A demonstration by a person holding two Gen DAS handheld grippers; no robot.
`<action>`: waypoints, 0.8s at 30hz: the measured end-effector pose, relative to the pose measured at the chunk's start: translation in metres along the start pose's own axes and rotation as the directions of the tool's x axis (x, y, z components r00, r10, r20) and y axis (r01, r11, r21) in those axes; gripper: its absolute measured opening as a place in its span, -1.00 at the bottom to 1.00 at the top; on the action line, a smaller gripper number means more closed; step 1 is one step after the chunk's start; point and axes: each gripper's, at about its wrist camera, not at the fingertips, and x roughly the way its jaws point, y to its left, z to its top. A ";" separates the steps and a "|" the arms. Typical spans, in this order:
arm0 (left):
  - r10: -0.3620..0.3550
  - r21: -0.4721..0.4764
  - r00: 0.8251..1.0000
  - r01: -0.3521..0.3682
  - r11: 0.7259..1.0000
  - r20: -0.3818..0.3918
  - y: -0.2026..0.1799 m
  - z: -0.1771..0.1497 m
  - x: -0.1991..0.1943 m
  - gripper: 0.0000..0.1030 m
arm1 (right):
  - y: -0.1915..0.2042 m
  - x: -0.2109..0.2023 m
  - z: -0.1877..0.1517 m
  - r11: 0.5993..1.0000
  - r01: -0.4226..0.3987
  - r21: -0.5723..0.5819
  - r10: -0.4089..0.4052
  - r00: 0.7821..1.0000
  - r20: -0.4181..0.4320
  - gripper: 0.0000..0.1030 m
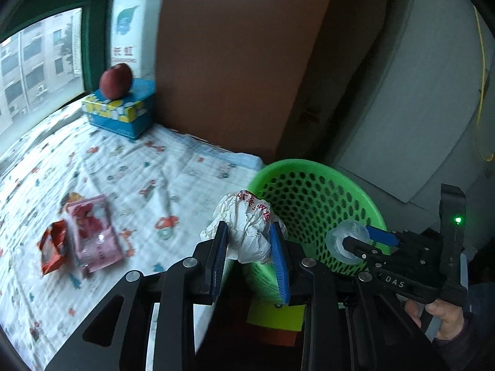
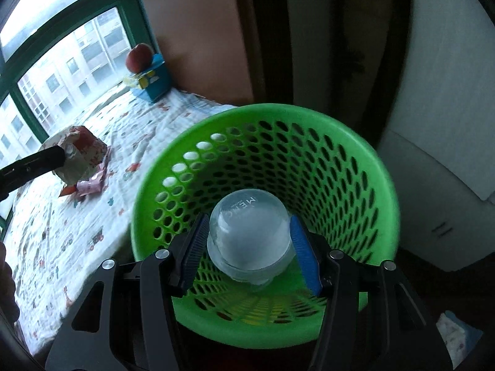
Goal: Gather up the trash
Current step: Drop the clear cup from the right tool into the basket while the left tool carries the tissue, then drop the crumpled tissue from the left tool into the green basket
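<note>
1. Left gripper (image 1: pixel 249 249): the jaws are clamped on a crumpled white paper wad (image 1: pixel 247 227) with red print, held above the edge of the bed, just beside the rim of the green basket (image 1: pixel 312 167).
2. Right gripper (image 2: pixel 247 252): the jaws are clamped on a translucent plastic cup (image 2: pixel 249 235), held above the open mouth of the green basket.
3. The green basket is perforated and stands against the bed's edge.
4. Bed cover (image 1: pixel 130 167): a pink wrapper (image 1: pixel 92 232) and an orange wrapper (image 1: pixel 52 245) lie side by side on it, well apart from the basket.
5. Far corner by the window (image 1: pixel 37 58): a red apple (image 1: pixel 116 80) rests on a blue tissue box (image 1: pixel 123 113).
</note>
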 end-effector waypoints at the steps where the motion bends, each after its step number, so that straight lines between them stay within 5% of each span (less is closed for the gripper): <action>1: -0.006 0.010 1.000 0.006 1.000 -0.005 -0.005 0.001 0.004 -0.47 | -0.003 -0.001 -0.001 1.000 0.004 0.004 -0.004 1.000 0.002 0.07; 24: -0.072 0.079 0.994 0.079 0.994 -0.087 -0.063 0.003 0.051 -0.41 | -0.040 -0.033 -0.014 0.997 0.003 0.075 -0.007 0.999 0.044 0.26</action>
